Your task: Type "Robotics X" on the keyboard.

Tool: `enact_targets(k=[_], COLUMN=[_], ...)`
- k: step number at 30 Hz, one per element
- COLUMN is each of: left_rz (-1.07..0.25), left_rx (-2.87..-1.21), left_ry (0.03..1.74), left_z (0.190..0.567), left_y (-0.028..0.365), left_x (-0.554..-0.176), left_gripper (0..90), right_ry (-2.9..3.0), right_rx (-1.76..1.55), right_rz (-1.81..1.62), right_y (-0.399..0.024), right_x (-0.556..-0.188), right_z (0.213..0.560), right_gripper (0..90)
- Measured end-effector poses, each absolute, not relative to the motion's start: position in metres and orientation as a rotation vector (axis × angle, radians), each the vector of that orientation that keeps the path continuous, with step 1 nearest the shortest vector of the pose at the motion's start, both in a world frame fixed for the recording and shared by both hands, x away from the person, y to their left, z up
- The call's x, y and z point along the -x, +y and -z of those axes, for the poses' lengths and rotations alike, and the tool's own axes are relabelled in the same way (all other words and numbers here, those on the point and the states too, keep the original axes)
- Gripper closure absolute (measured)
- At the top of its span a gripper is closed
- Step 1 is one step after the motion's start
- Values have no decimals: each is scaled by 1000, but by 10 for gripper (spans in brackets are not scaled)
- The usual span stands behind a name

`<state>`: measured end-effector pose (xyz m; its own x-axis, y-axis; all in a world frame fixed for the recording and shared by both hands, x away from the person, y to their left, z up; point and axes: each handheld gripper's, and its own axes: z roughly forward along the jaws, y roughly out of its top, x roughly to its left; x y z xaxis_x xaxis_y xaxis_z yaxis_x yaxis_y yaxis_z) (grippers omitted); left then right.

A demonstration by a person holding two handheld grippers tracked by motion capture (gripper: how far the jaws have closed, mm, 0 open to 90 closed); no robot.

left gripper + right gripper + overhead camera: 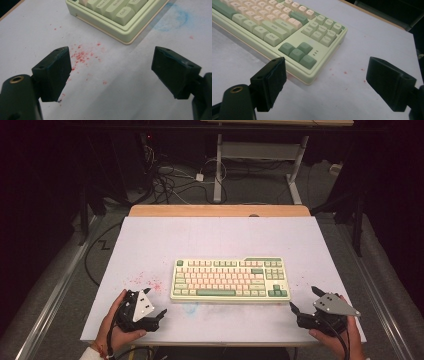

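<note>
The left hand-held gripper (148, 306) sat at the near left of the tabletop (220, 240), held in the person's left hand (111, 327), its jaws spread wide with nothing between them. In the left gripper view the same hand-held gripper (110, 72) hovered over bare white surface speckled with red flecks (81, 55), and the near left corner of the keyboard (120, 17) lay just beyond the jaws, apart from them. A faint blue smudge (175, 20) marked the tabletop beside that corner.

The right hand-held gripper (304, 299) sat at the near right, held in the person's right hand (345, 340), its jaws also wide apart and empty. In the right gripper view this hand-held gripper (325, 83) pointed at the keyboard's near right corner (309, 75), which reached just up to the gap between the jaws without touching either one; the dark green arrow keys (298, 53) sat just past that corner.

From the high view, the keyboard (230, 279), pale green with pink and cream keys, lay flat in the middle of the tabletop, long side toward the person. It lay between the two hand-held grippers and slightly farther from the person, the left one near its near left corner and the right one near its near right corner.
</note>
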<state>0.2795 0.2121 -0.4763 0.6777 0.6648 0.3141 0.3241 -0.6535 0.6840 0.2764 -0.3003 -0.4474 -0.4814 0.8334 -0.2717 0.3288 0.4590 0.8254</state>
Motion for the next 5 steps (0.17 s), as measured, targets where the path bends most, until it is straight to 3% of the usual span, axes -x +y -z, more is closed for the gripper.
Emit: enact_targets(k=[5], left_rz=[-751], left_rx=[-2293], left_ry=[760], left_z=[476], left_y=[212], left_x=[-280], left_gripper=[150], right_ry=[2027], right_rx=[-946], right_rz=[-931], right_y=[-298], right_x=[-276], right_z=[447], right_gripper=[171])
